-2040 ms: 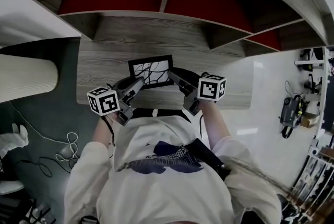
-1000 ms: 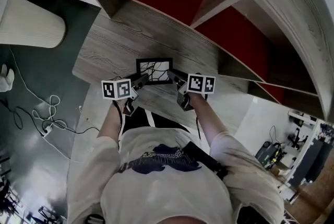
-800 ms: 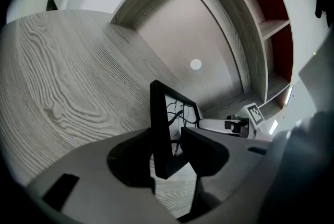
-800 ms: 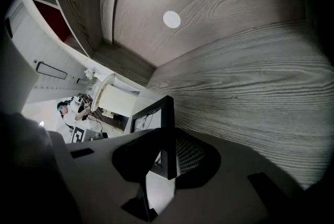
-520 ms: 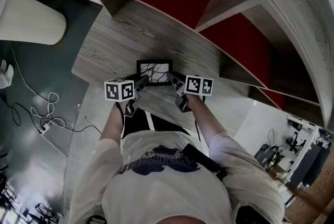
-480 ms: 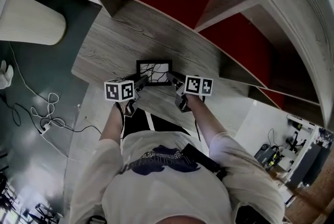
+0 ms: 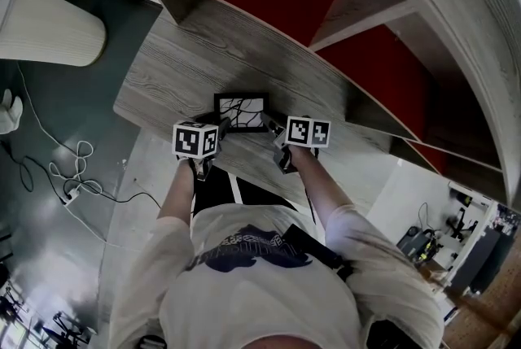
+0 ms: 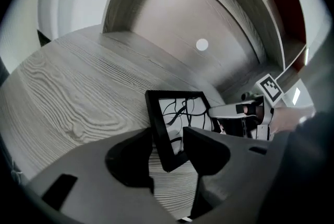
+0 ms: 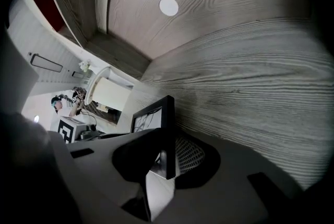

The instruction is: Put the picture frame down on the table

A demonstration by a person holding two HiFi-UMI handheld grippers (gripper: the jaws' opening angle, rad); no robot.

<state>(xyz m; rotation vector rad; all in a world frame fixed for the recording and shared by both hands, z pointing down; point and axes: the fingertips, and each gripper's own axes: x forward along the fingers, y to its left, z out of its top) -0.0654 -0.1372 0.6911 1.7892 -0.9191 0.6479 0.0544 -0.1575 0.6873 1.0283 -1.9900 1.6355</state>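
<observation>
Woodgrain table (image 7: pixel 163 71); left claw (image 8: pixel 167 137) just opened around picture frame (image 7: pixel 241 112), right claw (image 9: pixel 168 140) clamps it.

— Does the picture frame (image 7: pixel 241 112) lie flat on the surface (image 7: pixel 171 71)?
— Can't tell. In the head view the right gripper (image 7: pixel 270 126) and its marker cube (image 7: pixel 308 132) cover the near corner. In the right gripper view one of the fingers (image 9: pixel 135 157) hides the lower edge.
— And what's inside it?
— Dark branching lines, too small to read.

Black picture frame (image 7: pixel 241 112), branching-line print, tilted over wooden table (image 7: pixel 179 71).
</observation>
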